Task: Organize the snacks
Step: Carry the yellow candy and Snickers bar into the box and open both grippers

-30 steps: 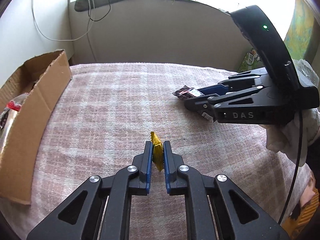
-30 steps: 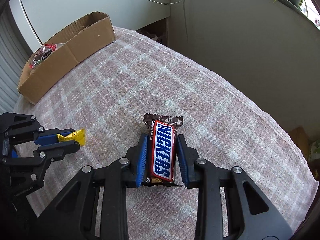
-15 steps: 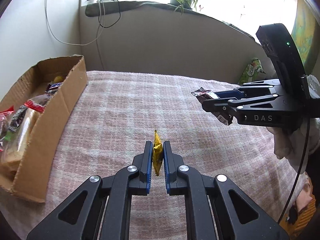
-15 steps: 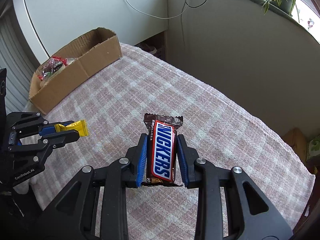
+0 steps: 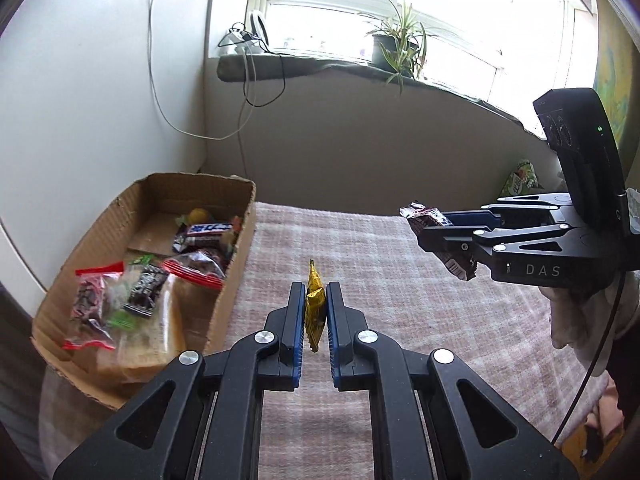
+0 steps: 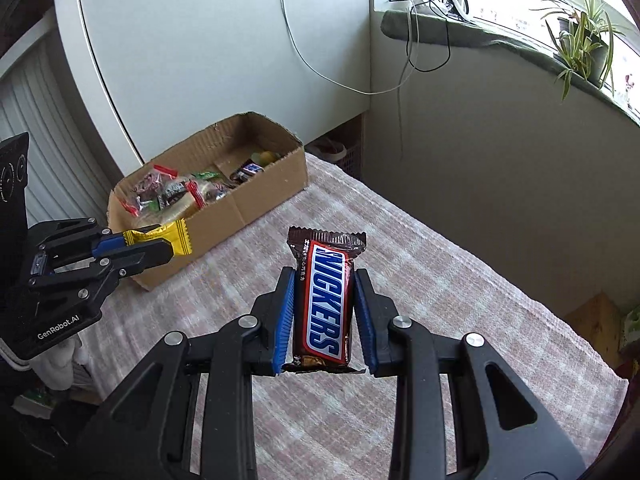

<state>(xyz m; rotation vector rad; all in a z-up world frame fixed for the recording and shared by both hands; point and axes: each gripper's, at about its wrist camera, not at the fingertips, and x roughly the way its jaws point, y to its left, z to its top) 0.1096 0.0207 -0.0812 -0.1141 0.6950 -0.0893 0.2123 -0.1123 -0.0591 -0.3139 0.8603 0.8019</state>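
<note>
My left gripper (image 5: 314, 312) is pinched nearly closed on a small yellow candy packet (image 5: 313, 310), held edge-on between the blue pads so its long axis runs forward along the fingers, its tip poking out past them. From the right wrist view the same packet (image 6: 164, 238) shows flat and crinkled at its free end, clear of the cloth below. My right gripper (image 6: 324, 300) is clamped at a narrow gap on a Snickers bar (image 6: 326, 300), label up, its long axis also in line with the fingers, the crimped top end sticking out ahead of the pads.

Both snacks hang in the air above the checked blanket (image 5: 400, 300), neither touching it.

What the next move turns on, as I judge it, is the cardboard box (image 5: 240, 256). It lies ahead and to the left of both grippers, already holding several wrapped snacks and red-sealed bags. The left gripper is plainly the nearer: in the right wrist view its packet sits just beside the box's near wall (image 6: 256, 204), while the Snickers bar is well apart from it, across open blanket. The box's long axis runs away from me, so I would bring the left load over the near wall first, then follow with the right.
</note>
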